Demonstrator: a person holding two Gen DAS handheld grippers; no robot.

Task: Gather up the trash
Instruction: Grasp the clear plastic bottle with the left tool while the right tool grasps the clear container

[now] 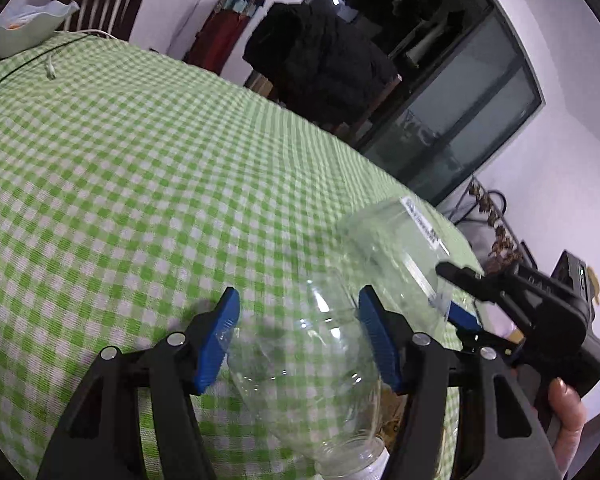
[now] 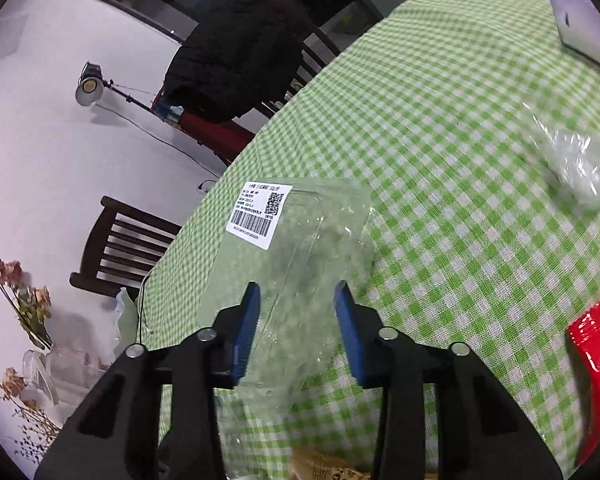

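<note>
In the left wrist view my left gripper is shut on a clear plastic bottle, its blue pads pressing both sides and the bottle's neck pointing back toward the camera. Just right of it, a clear plastic bag with a white label lies on the green checked tablecloth. My right gripper, held by a hand, reaches the bag's near edge. In the right wrist view the right gripper straddles that bag with a visible gap between the pads. The barcode label faces up.
Crumpled clear plastic, a red wrapper and a white packet lie to the right on the cloth. A yellowish package sits under the gripper. A white bowl and a cable are far left. Chairs ring the table.
</note>
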